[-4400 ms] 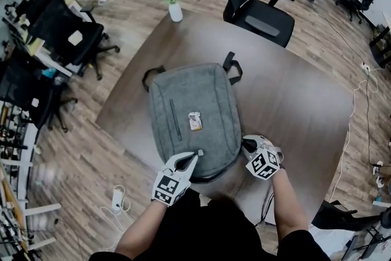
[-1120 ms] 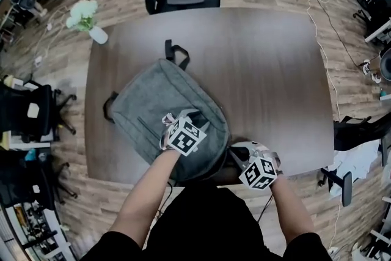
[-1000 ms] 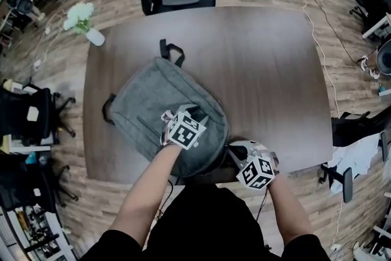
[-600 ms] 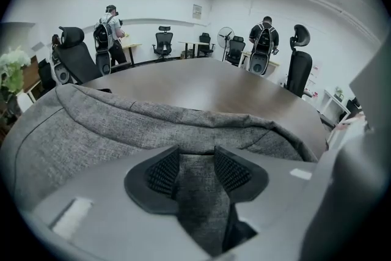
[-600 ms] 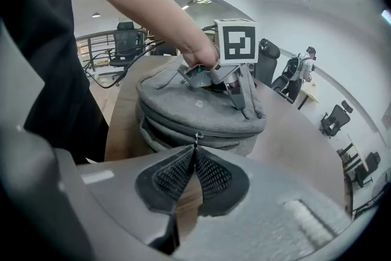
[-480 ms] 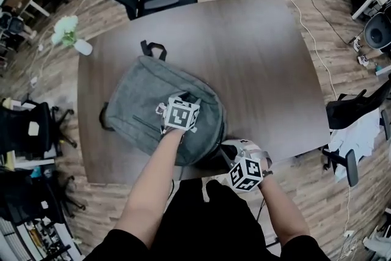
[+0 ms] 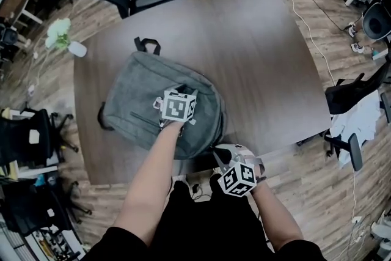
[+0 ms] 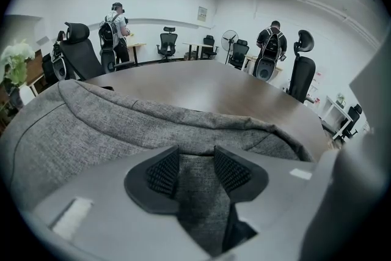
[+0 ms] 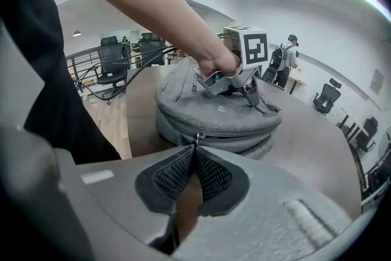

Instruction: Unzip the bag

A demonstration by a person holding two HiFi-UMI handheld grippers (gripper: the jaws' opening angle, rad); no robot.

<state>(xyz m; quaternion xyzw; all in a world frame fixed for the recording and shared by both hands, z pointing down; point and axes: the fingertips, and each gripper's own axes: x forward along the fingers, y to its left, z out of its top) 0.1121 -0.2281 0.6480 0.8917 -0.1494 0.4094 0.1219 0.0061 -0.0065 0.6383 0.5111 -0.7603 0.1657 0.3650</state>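
While the left hand-held gripper (image 8: 195,169) pinches it, the bag (image 7: 131,101) lies beneath.

Nothing readable here, honestly. The bag (image 9: 214,116) has a tiny mark on its side, way too small to make out.

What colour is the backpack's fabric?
Heathered grey backpack; the left gripper view shows the weave best.

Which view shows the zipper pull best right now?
The right gripper view: the zipper pull sits pinched in the shut jaws of the right gripper, against the grey backpack. In the head view that gripper hides it; the left gripper view shows only backpack fabric.
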